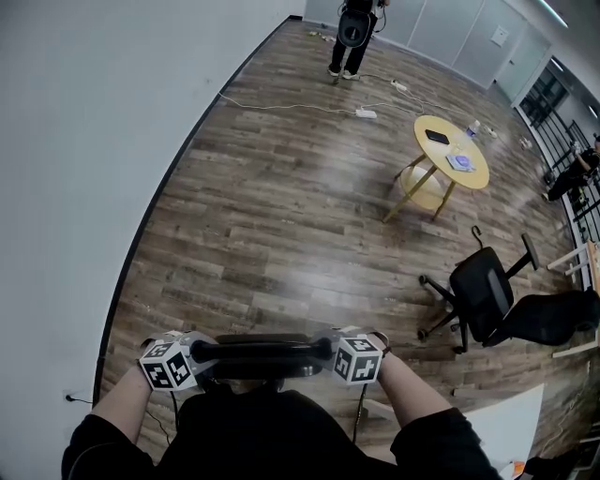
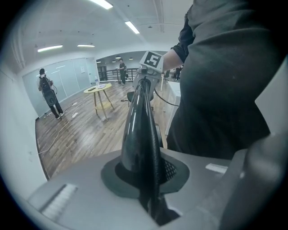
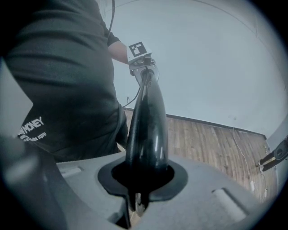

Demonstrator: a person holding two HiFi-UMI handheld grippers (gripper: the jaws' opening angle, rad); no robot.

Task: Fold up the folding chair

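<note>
The folding chair (image 1: 262, 351) stands on the floor (image 1: 281, 234) directly below me. I have the left tool (image 2: 150, 179) and right tool (image 3: 141, 179) clamped on its top rail (image 3: 146, 117). Grip is secured, and folding should come next, probably by tipping the rail. Only the head view shows both rail ends. Only the gripper views show the pinch.

We stand on a brown wood-plank floor (image 1: 281, 187) with a plain white wall (image 1: 75, 141) along our left and light strips (image 2: 104, 4) on the ceiling. Farther off we see a round yellow table (image 1: 441, 155), a black office chair (image 1: 483, 295) and a white power strip (image 1: 366, 113) on the boards.
</note>
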